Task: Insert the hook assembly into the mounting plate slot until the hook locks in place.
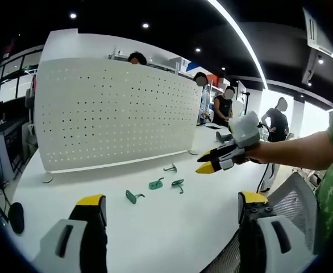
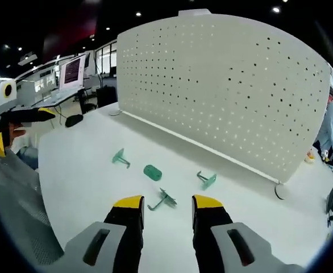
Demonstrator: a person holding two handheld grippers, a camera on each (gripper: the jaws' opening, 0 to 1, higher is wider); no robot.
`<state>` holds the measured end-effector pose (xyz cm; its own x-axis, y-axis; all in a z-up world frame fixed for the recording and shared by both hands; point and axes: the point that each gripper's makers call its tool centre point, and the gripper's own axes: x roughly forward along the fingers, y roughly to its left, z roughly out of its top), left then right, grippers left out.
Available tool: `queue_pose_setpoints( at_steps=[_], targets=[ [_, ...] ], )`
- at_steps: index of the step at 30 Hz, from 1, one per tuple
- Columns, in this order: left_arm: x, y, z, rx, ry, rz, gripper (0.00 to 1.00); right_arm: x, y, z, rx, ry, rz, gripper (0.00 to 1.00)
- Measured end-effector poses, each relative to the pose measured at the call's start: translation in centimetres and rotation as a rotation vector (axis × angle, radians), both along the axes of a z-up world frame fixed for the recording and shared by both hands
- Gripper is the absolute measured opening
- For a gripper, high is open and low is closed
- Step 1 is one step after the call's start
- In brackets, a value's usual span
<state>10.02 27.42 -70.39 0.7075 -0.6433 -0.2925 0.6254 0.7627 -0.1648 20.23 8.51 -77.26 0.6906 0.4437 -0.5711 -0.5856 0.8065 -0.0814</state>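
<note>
Several green hooks lie on the white table [image 1: 155,227] in front of an upright white pegboard [image 1: 109,114] [image 2: 223,85]. One hook [image 2: 162,200] lies just past the tips of my right gripper [image 2: 168,202], which is open and holds nothing. Others lie further out [image 2: 152,172] [image 2: 120,157] [image 2: 207,180]. My left gripper [image 1: 171,200] hovers wide open and empty, short of the hooks [image 1: 134,197] [image 1: 156,183] [image 1: 178,184] [image 1: 170,168]. The right gripper [image 1: 204,165] comes in from the right above the hooks. The left gripper [image 2: 19,128] shows at the left edge.
A mesh chair back [image 1: 294,196] stands at the table's near edge. A black mouse-like object [image 2: 74,120] lies near the pegboard's far end. The pegboard rests on round feet [image 2: 280,190]. People stand at desks behind [image 1: 220,105].
</note>
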Motion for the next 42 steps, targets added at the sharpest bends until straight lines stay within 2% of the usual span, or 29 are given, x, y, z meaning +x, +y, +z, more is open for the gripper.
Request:
queue_pose_setpoints(
  at_steps=[9,27,42],
  targets=[
    [0.1,0.0,-0.1,-0.001,0.004,-0.001,0.98,0.9,0.4,-1.9,-0.069,0.033,0.05,0.25],
    [0.3,0.1,-0.2,-0.004,0.013,0.005,0.98,2.4,1.0,-5.1,-0.13,0.083,0.092,0.17],
    [0.3,0.0,-0.2,-0.008,0.016,0.001,0.98,3.1,1.5,-5.9,-0.187,0.083,0.139,0.1]
  ],
)
